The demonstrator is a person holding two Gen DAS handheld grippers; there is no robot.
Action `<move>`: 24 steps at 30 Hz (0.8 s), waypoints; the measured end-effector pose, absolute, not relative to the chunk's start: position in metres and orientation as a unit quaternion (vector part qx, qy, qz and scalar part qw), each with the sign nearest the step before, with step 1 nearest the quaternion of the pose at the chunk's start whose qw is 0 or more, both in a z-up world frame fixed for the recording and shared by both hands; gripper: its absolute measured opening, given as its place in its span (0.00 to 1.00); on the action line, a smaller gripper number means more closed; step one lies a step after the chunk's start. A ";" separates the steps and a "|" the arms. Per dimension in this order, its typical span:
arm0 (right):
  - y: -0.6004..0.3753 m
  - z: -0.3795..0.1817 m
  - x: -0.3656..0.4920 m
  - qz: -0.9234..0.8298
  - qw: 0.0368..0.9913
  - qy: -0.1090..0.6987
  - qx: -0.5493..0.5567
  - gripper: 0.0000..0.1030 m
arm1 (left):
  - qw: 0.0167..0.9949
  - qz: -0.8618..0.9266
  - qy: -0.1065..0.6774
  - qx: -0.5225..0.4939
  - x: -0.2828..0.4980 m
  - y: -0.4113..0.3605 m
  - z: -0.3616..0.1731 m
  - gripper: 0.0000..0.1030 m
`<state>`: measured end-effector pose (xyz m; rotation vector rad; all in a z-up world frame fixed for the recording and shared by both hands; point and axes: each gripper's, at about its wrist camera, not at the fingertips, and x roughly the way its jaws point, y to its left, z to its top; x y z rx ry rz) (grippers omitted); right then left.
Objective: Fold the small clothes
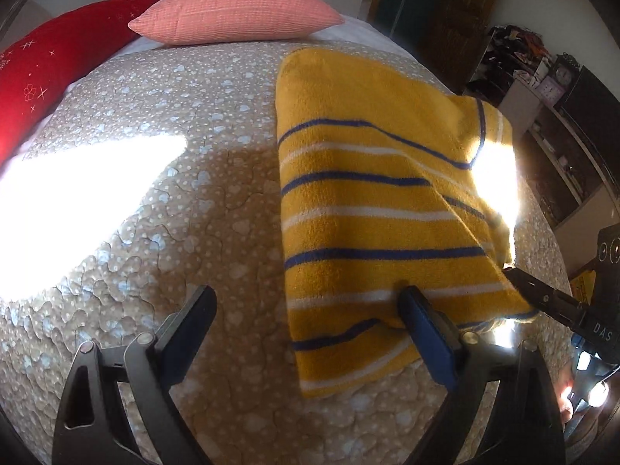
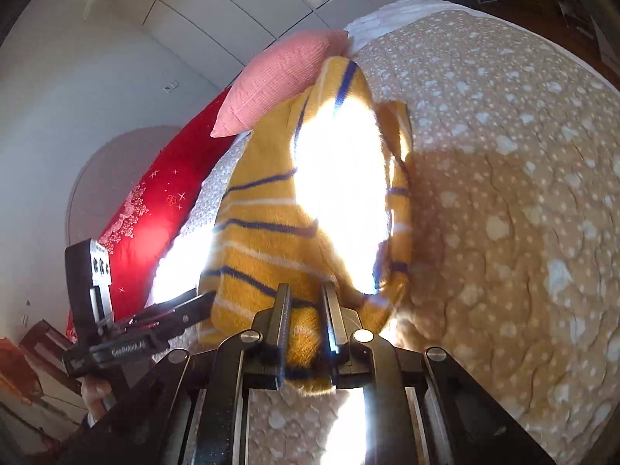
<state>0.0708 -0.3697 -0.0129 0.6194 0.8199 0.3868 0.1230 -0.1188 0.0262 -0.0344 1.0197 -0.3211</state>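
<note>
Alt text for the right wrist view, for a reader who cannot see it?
The right gripper is shut on an edge of a yellow striped garment lying on a dotted bedspread. The left gripper reaches in beside it; a pink pillow lies beyond.

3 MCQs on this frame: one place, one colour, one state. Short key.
1. Where does the pink pillow lie?
A. at the far end of the bed
B. on the floor
C. on the garment

2. The striped garment is mainly:
A. green
B. yellow
C. grey

3. The right gripper is:
A. wide open, holding nothing
B. out of view
C. shut on the garment

A: the pillow sits beyond the quilt, beside the red cushion.
B: yellow cloth, blue and white stripes.
C: the right wrist view shows fabric pinched between its jaws; the left gripper stands open.
</note>
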 end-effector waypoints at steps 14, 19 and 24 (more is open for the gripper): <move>-0.387 0.019 0.161 0.153 0.870 0.360 0.299 0.54 | 0.861 -0.151 0.486 0.017 0.140 -0.157 0.027 0.92; -0.397 -0.022 0.174 0.116 0.852 0.407 0.308 0.72 | 0.853 -0.200 0.478 -0.064 0.130 -0.129 0.041 0.92; -0.423 -0.023 0.134 0.110 0.872 0.338 0.337 0.89 | 0.871 -0.185 0.449 -0.074 0.151 -0.099 0.046 0.93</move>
